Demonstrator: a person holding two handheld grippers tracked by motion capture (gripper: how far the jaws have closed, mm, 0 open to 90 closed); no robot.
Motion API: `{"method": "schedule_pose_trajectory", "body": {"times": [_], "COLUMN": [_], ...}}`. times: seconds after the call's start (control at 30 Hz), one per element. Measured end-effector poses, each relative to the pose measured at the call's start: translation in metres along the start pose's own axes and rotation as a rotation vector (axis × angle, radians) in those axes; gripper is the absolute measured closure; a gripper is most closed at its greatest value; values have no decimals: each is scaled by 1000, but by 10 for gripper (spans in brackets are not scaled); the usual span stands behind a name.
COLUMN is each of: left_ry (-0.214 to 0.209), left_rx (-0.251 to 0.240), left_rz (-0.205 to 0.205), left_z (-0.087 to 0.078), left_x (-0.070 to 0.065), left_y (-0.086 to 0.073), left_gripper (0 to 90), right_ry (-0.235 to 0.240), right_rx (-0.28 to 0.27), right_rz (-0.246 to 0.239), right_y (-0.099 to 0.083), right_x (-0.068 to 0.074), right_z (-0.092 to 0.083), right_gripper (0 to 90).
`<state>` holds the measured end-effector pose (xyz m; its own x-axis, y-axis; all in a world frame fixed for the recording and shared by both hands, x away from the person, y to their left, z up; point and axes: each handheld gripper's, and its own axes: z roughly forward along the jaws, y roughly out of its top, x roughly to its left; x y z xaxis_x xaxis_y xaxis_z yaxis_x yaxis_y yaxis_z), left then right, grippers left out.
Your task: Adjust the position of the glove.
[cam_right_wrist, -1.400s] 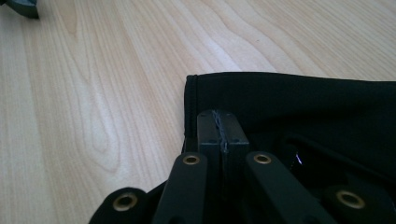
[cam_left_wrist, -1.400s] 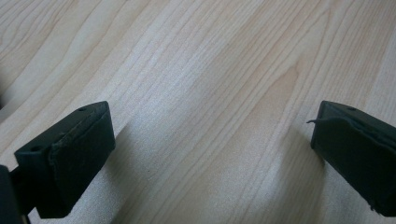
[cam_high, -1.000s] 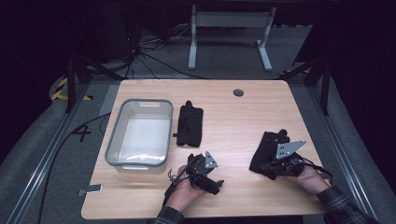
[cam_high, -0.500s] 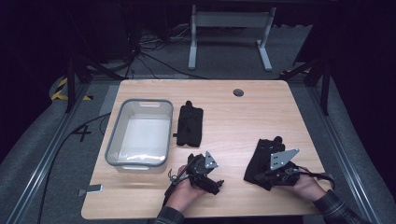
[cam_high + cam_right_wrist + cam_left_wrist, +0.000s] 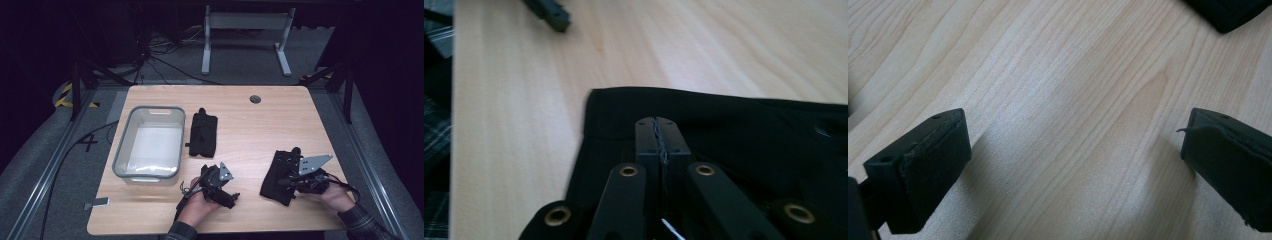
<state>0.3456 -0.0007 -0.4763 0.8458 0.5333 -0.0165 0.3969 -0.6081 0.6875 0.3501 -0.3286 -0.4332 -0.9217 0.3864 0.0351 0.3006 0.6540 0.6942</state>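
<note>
Right gripper [image 5: 659, 137]: jaws pressed together over a black pouch [image 5: 280, 175] at the table's near right; we can't tell if fabric is pinched. Left gripper [image 5: 220, 187] spread over bare wood. We judge the clear bin [image 5: 150, 142] unfilled, second pouch [image 5: 204, 132] beside it.

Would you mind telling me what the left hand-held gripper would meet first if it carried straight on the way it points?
Probably the bare table top: the left hand-held gripper points down at it with open jaws, nothing between them.

A clear bin [image 5: 150, 144] and a second black pouch [image 5: 204, 134] sat beyond the left gripper [image 5: 231, 198] on the tabletop [image 5: 260, 127].
</note>
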Motion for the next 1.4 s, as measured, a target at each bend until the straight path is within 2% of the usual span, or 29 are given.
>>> {"method": "schedule_pose_trajectory", "body": {"times": [0.2,0.3,0.57,0.67,0.87,1.23,1.4], "left_ry": [0,0,0,0,0,0,0], "left_rx": [0,0,0,0,0,0,0], "left_rz": [0,0,0,0,0,0,0], "left_z": [0,0,0,0,0,0,0], "left_x": [0,0,0,0,0,0,0], "left_y": [0,0,0,0,0,0,0], "left_gripper": [0,0,0,0,0,0,0], "right_ry": [-99,-128,-195,-202,-221,-231,-219], "right_rx": [5,1,7,13,61,51,39], "right_rz": [68,109,161,175,180,172,167], "right_y": [-16,-23,-32,-34,-33,-22,-18], "right_x": [-26,-38,-56,-61,-73,-86,-93], "right_z": [-19,-26,-33,-33,-20,-8,-2], "right_gripper": [900,900,900,900,900,900,900]}}
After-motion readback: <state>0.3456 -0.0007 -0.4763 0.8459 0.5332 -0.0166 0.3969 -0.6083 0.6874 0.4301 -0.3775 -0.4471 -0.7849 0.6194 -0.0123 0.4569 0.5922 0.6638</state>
